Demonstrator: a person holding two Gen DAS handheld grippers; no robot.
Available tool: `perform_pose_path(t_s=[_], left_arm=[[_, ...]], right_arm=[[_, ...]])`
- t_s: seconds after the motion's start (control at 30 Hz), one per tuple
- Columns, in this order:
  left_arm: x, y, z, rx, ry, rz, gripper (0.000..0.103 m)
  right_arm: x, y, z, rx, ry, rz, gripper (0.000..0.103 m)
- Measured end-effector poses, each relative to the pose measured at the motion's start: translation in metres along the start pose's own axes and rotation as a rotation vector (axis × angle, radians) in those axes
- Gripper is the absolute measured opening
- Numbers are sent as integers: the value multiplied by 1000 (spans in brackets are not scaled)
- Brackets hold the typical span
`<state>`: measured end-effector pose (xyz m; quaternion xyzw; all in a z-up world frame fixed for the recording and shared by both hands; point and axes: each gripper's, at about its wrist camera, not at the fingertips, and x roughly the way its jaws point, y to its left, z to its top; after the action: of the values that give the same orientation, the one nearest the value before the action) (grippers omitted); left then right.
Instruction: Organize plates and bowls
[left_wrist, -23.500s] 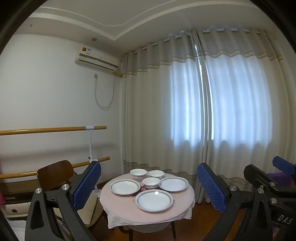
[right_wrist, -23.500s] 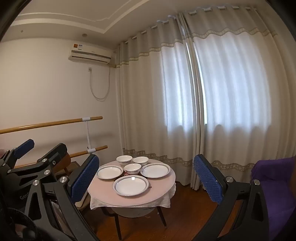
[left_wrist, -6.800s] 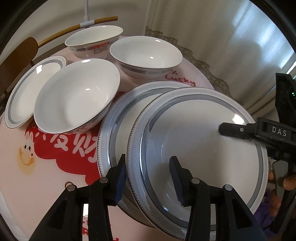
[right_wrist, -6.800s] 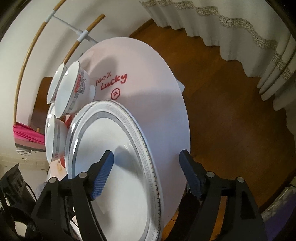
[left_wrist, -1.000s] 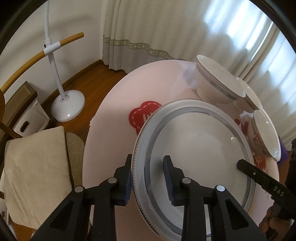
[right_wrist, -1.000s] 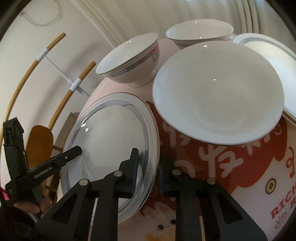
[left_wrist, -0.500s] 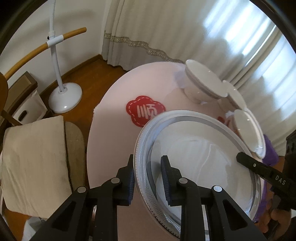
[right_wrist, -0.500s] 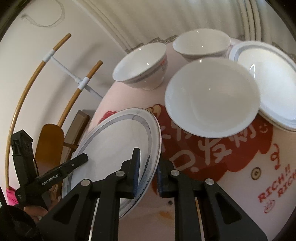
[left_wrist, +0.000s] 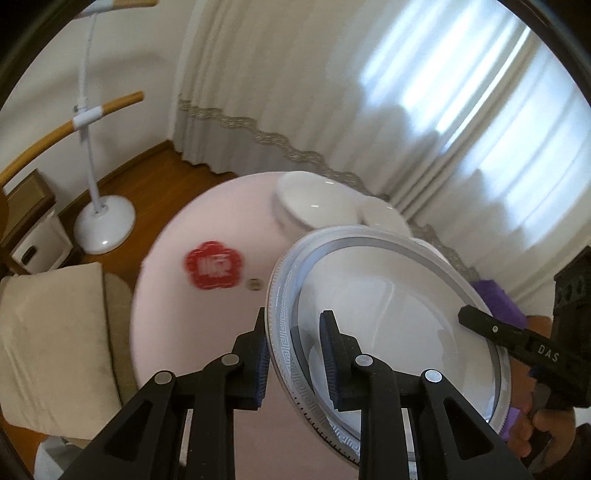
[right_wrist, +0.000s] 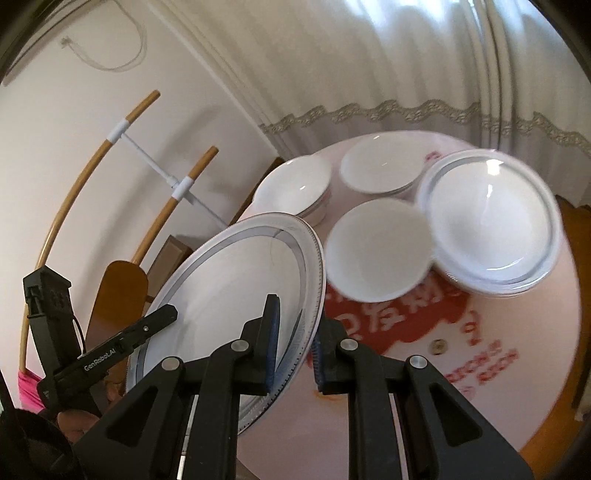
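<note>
A white plate (left_wrist: 388, 321) with a grey patterned rim hangs tilted above the round pink table (left_wrist: 166, 332). My left gripper (left_wrist: 295, 325) is shut on its near rim, one pad on each face. My right gripper (right_wrist: 295, 317) is shut on the opposite rim of the same plate (right_wrist: 229, 288). Each view shows the other gripper's finger on the plate's far side. Three white bowls (right_wrist: 380, 247) (right_wrist: 295, 188) (right_wrist: 376, 170) stand on the table (right_wrist: 517, 332), beside a stack of matching plates (right_wrist: 491, 218) at the right.
A cushioned chair (left_wrist: 55, 339) stands at the table's left edge. A wooden barre on a white stand (left_wrist: 99, 221) runs along the wall. Curtains (left_wrist: 406, 110) hang behind the table. A person's hand (left_wrist: 535, 432) grips the right tool.
Both grippers have lifted the plate up off the table together. The table, bowls and plate stack now look smaller and farther below.
</note>
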<state>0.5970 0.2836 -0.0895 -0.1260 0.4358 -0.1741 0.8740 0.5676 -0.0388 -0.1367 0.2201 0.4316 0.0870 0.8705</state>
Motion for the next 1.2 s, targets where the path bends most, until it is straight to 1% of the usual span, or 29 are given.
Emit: perform_pose_path(t_s=[0.07,0.2,0.33,0.43,0.6,0.7,0.77,0.93,1.0,1.2], left_arm=[[3,-17,-1,17,-2,-18,20],[16,-60,-5,51,-4,-38,20],[38,-108,-6,61,-5,-37,20],[57,-149,-10,34,-12,-18,20],[103,-215,-22,-57,-10,30,20],[125,-247,-29,-92,-5,44,20],[147,-267,-27,-108,9,60,22],[177,-288,-25,-144,32,97,22],[189,-289,-25,-168,36,114,22],[205,-287,-26,-211,45,154,22]], right_arm=[[-10,-11,3,6,-8,-8,16],[-32,-49,12,19,-24,-17,16],[-46,-101,34,19,-11,-5,16],[-50,-143,58,-6,25,12,16],[-50,-206,101,-86,111,39,16],[-45,-234,123,-127,151,49,16],[-39,-249,132,-143,173,49,16],[-16,-278,147,-163,227,69,15],[-7,-282,150,-175,247,80,15],[19,-289,151,-199,302,101,16]])
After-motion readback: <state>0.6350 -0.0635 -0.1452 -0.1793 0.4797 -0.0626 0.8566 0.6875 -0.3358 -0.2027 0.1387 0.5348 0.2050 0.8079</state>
